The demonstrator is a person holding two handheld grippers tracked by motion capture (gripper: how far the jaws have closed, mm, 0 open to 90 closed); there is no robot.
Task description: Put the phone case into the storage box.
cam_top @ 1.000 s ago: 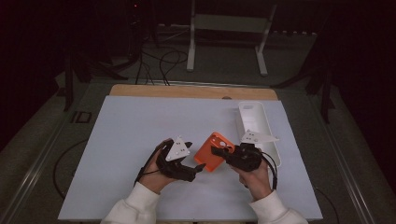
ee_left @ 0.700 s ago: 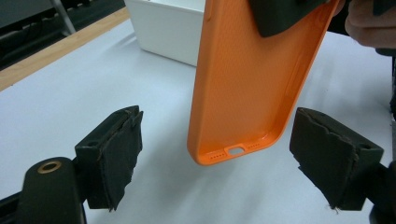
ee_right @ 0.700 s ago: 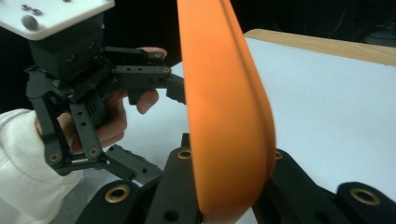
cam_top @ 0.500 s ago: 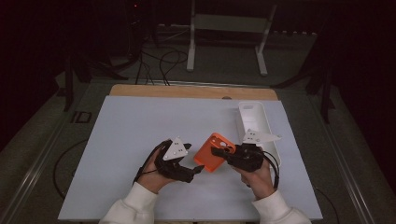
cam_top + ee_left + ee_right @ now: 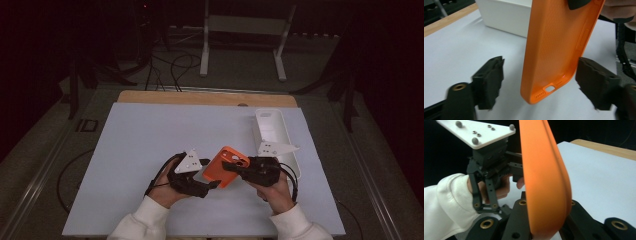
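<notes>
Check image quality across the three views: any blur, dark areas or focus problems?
High view: surroundings nearly black, white table evenly lit, orange phone case sharp enough. Left gripper view: case crisp, the left gripper jaws soft and smeared at the edges. Right gripper view: case too close, slightly soft; background black; the white sleeve bright.

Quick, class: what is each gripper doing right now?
Left gripper: open, fingers have just been closing around the orange phone case's lower end, not yet pressing.
Right gripper: shut on the case.

Orange phone case (image 5: 226,166) between left gripper (image 5: 212,184) and right gripper (image 5: 231,167) (above the white table (image 5: 140,145))
</notes>
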